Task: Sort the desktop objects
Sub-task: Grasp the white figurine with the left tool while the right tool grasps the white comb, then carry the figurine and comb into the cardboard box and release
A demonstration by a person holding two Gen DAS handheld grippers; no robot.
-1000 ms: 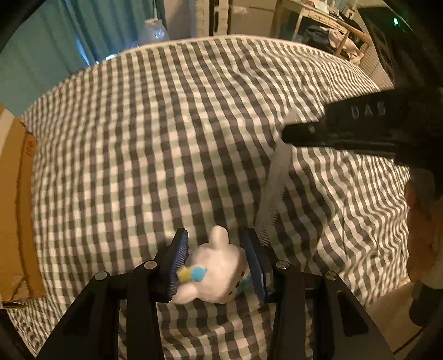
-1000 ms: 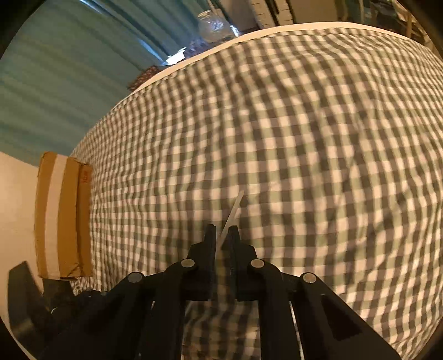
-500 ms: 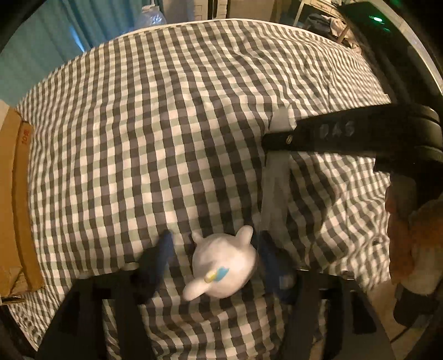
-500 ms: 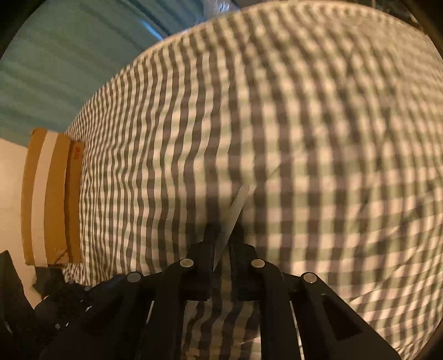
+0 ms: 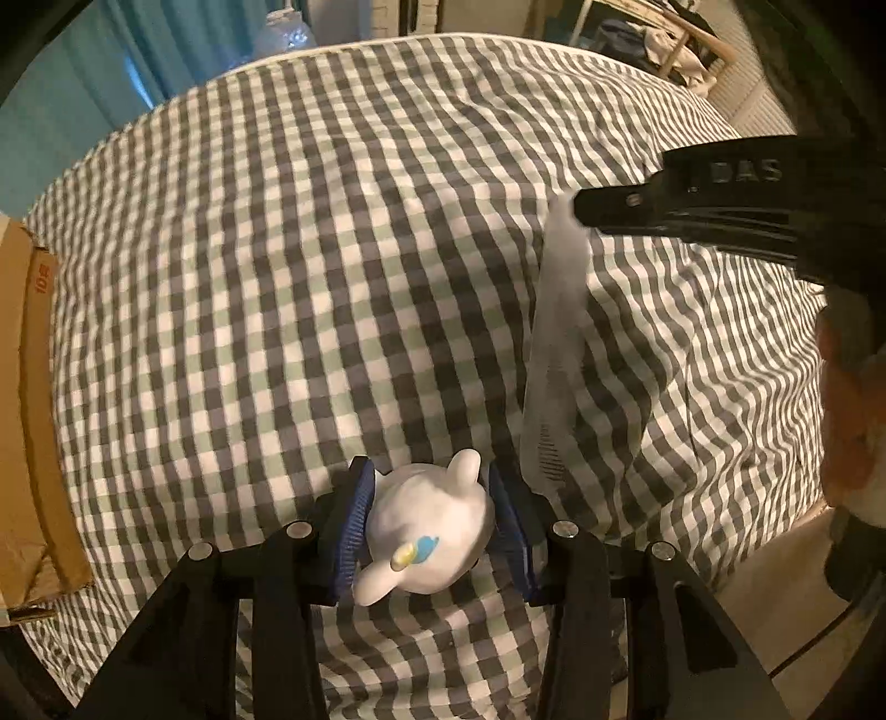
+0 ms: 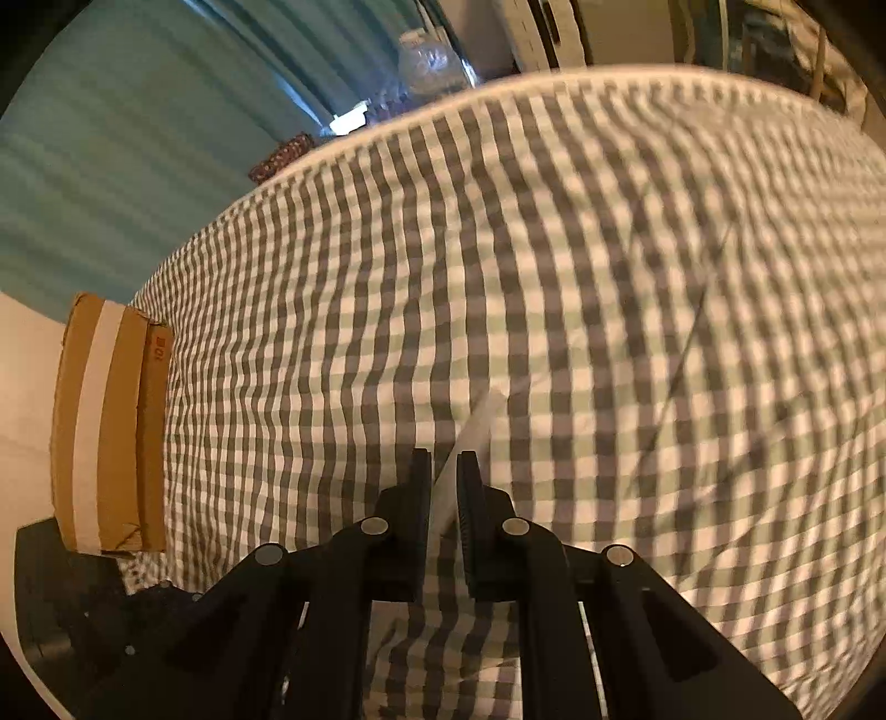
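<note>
Near cloth (image 5: pixel 332 249) edge, L gripper (image 5: pixel 432 487) clamps toy (image 5: pixel 426 531).

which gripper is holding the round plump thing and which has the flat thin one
The left gripper has its jaws around the round white animal figurine with a blue and yellow spot. The right gripper pinches the thin, flat translucent plastic strip edge-on.

The small white bunny-eared toy figure (image 5: pixel 429 526) sits between the two fingers of the left gripper (image 5: pixel 437 526), above the grey-and-white checked cloth (image 5: pixel 310 266). To its right, the thin clear plastic strip (image 5: pixel 556 354) hangs down from the right gripper (image 6: pixel 443 487), which pinches its top end. The brown cardboard box (image 5: pixel 27 415) lies at the far left edge of the cloth. Behind the cloth stands the teal curtain (image 6: pixel 127 144), with the clear plastic bottle (image 5: pixel 285 36) beside it.
</note>
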